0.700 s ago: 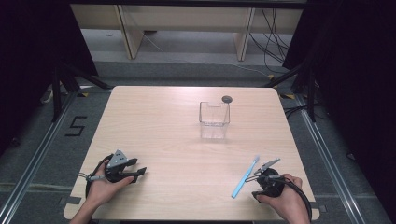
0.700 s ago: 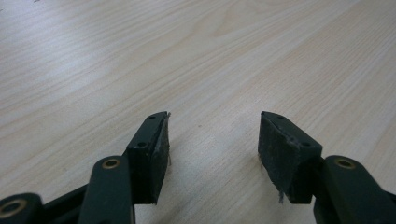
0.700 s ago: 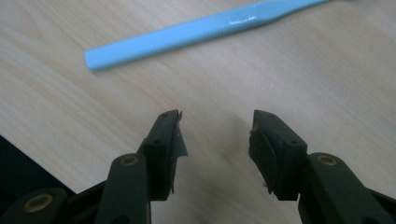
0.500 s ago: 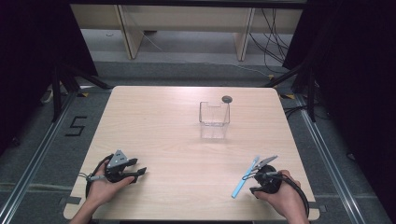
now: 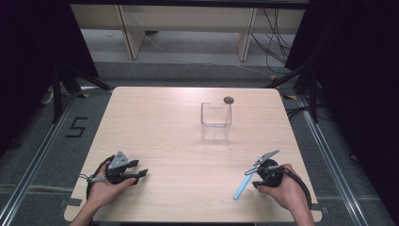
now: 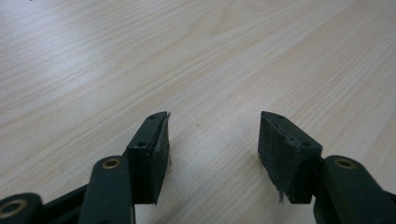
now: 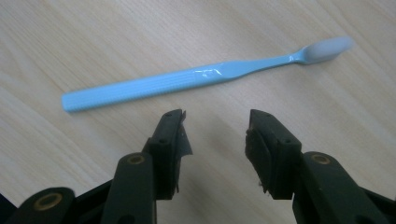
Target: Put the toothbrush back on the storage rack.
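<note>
Toothbrush (image 7: pixel 205 77) flat on table, right gripper (image 7: pixel 215 128) open just short of it

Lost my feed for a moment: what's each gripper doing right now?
Left gripper: open, holding nothing, over bare table.
Right gripper: open, holding nothing; toothbrush lies just ahead of its jaws.

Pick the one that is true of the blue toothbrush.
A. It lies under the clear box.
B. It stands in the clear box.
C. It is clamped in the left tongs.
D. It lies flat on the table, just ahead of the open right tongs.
D: the toothbrush lies flat on the table, just beyond the right tongs, whose jaws stand apart with nothing between them.
</note>
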### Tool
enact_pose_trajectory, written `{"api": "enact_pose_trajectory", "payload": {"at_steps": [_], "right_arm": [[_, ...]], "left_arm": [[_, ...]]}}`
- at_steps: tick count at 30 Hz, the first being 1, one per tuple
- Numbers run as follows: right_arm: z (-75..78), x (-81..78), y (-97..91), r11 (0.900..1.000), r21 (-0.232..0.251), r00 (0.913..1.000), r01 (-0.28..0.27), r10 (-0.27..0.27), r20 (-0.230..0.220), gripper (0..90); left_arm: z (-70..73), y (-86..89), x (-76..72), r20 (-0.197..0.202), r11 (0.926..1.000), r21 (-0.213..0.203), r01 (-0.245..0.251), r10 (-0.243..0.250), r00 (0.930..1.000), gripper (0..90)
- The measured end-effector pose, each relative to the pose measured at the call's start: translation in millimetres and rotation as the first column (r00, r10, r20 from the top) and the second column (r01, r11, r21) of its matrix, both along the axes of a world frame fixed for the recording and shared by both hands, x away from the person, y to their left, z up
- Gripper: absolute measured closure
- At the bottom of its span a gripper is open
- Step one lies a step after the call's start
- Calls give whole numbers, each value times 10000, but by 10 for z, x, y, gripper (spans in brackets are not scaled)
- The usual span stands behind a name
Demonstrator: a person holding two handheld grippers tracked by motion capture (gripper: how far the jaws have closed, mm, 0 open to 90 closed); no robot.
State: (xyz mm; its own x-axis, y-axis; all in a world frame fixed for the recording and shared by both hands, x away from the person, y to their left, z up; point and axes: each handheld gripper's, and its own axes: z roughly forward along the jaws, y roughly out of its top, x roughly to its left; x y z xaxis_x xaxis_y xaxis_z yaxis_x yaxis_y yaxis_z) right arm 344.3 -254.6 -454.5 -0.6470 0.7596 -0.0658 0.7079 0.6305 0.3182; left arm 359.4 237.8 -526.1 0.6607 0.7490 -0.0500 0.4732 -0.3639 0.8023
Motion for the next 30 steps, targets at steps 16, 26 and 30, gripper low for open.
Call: {"api": "enact_pose_trajectory", "payload": {"at_steps": [16, 26, 30], "right_arm": [[-18, 149, 7, 9918, 427, 9876, 1202, -1151, -1068, 569], [-18, 362, 127, 8750, 509, 8585, 4815, -4591, -2287, 554], [-69, 441, 156, 8683, 551, 8545, 4930, -4713, -2185, 563]], "left_arm": [[-3, -1, 6, -11, 10000, 34, 49, -49, 10000, 429], [0, 1, 1, -16, 10000, -13, 30, -30, 10000, 429], [0, 1, -1, 1, 10000, -26, 39, -39, 10000, 429]]}}
